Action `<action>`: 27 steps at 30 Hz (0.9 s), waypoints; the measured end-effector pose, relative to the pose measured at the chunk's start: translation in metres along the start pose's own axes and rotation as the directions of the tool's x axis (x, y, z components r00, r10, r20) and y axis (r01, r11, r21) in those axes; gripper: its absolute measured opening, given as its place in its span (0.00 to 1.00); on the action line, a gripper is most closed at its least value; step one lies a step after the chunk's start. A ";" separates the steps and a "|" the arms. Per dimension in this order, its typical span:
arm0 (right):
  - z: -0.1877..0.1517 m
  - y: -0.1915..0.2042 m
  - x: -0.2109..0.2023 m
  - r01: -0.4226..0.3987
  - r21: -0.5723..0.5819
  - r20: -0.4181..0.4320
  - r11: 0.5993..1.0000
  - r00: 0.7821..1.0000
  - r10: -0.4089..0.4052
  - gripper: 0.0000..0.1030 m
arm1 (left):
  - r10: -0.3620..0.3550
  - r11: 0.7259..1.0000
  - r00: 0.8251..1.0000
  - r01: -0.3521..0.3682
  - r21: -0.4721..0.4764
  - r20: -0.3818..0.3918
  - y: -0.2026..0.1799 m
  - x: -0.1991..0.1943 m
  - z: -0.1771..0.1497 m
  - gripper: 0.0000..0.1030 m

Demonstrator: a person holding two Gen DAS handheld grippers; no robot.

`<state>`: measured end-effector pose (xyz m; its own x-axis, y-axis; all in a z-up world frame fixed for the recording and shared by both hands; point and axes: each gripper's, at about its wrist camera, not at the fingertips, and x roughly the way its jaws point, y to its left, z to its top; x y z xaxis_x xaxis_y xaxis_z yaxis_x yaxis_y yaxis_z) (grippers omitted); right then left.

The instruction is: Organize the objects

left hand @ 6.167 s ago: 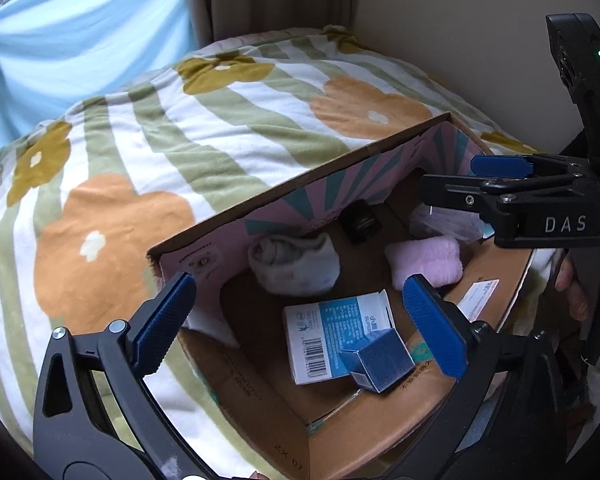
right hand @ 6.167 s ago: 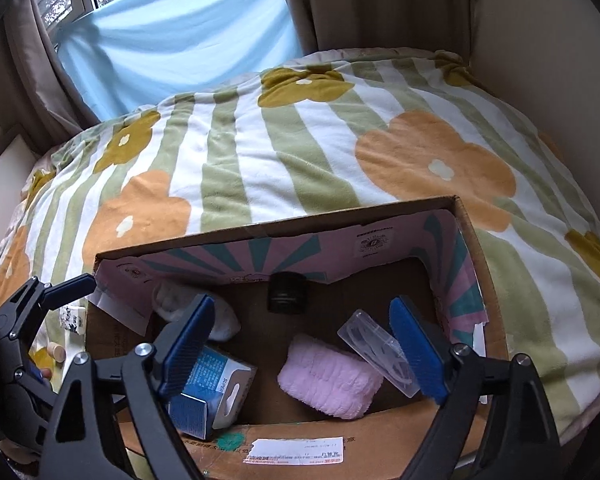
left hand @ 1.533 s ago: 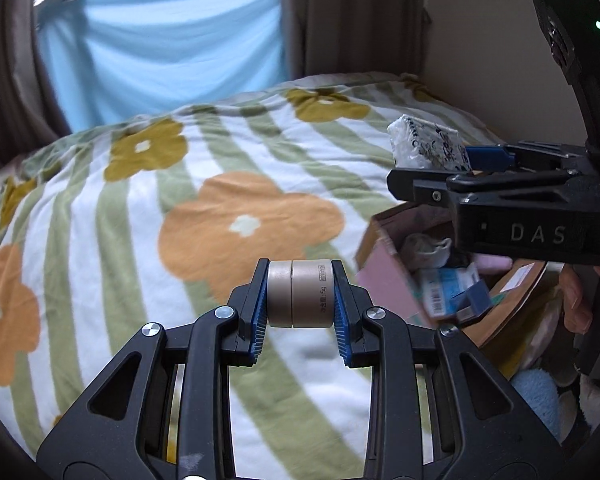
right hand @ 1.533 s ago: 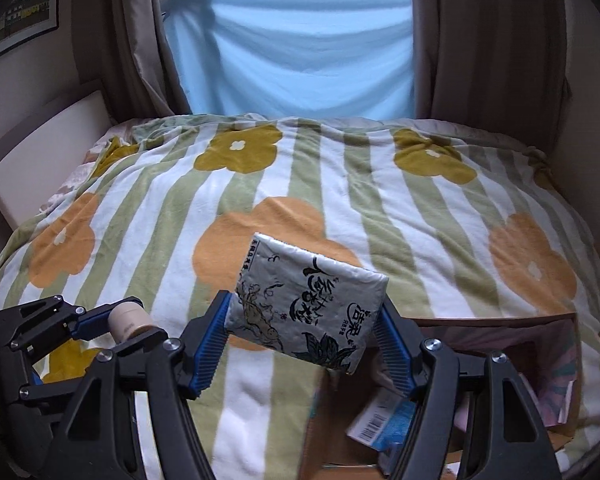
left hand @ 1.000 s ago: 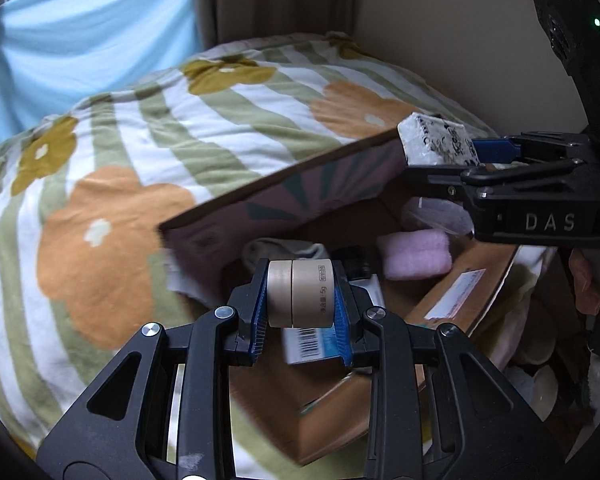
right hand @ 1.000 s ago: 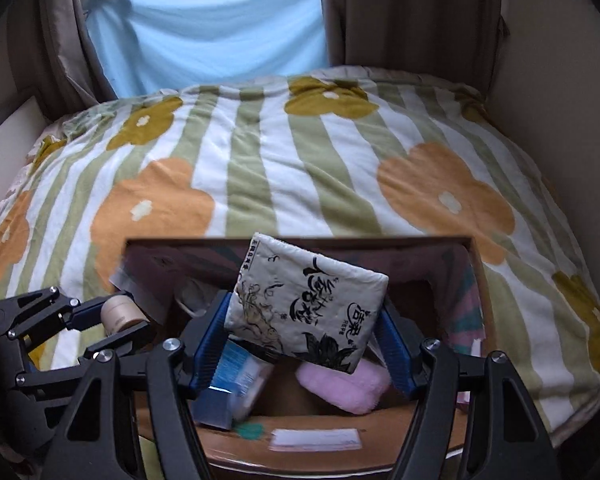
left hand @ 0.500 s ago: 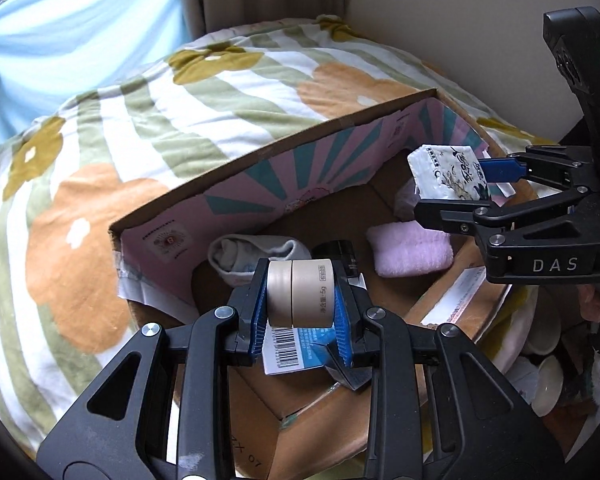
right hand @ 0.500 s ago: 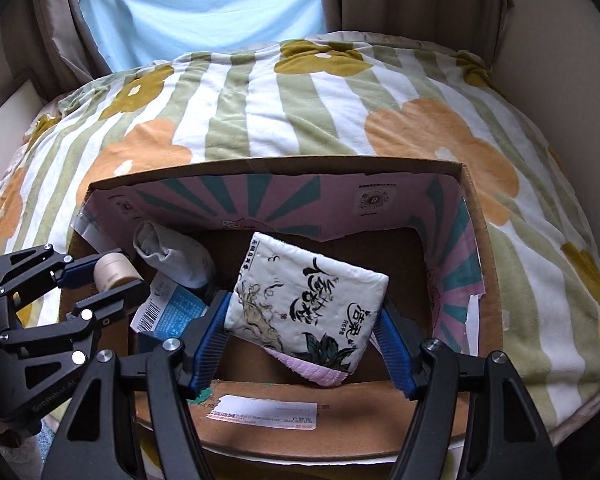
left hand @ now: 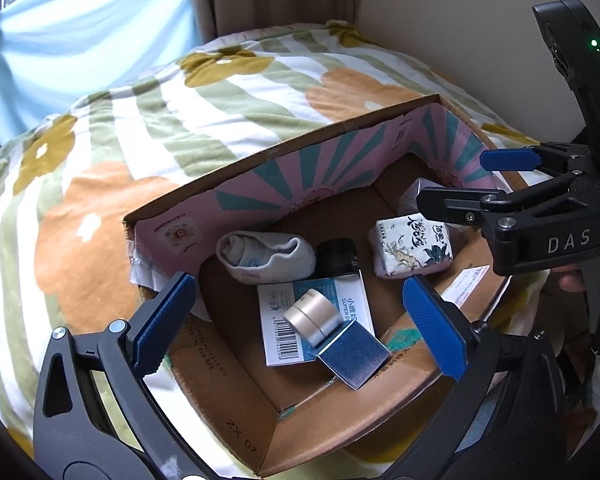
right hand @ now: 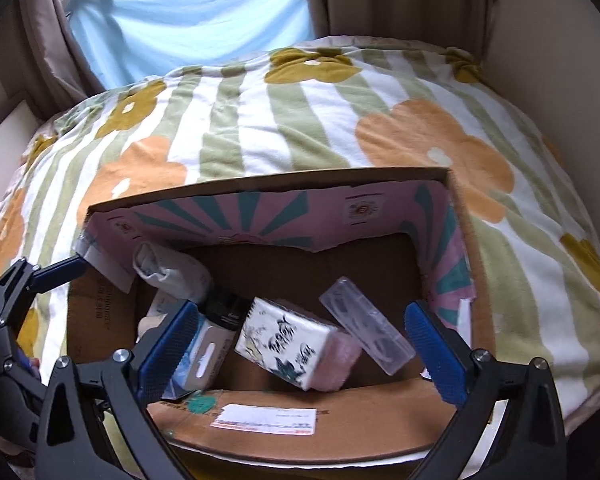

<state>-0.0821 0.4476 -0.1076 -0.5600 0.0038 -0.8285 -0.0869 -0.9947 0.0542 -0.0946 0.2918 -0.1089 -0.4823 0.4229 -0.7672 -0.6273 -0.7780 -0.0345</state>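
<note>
Both tools are hanging released and empty above the cardboard box (left hand: pixel 236 408) sitting at the bed's near edge: the left tool (left hand: pixel 298 330) over the beige jar (left hand: pixel 312 316), the right tool (right hand: pixel 300 344) over the tissue pack (right hand: pixel 286 346). Both items are lying inside the box; the visible bedspread (right hand: pixel 260 120) is showing nothing left, so the sorting is looking nearly finished.

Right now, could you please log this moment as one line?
left tongs: open | right tongs: open | beige jar and tissue pack: in cardboard box
</note>
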 end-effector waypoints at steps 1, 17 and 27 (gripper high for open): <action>-0.001 -0.001 0.000 0.001 0.005 0.002 1.000 1.000 -0.001 0.99 | -0.007 1.000 1.000 0.007 -0.003 -0.002 0.000 0.000 0.000 1.00; -0.006 0.017 -0.020 -0.014 0.012 0.032 1.000 0.999 0.014 0.99 | -0.009 0.996 0.999 0.012 -0.084 0.042 0.023 -0.033 -0.006 1.00; 0.010 0.106 -0.078 -0.050 -0.095 0.133 0.994 0.989 0.063 0.99 | 0.189 0.964 0.976 -0.164 -0.207 0.105 0.092 -0.133 -0.022 1.00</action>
<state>-0.0555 0.3433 -0.0314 -0.6690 -0.0450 -0.7419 0.0197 -0.9989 0.0428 -0.0747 0.1541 -0.0242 -0.6539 0.3148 -0.6880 -0.3990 -0.9161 -0.0399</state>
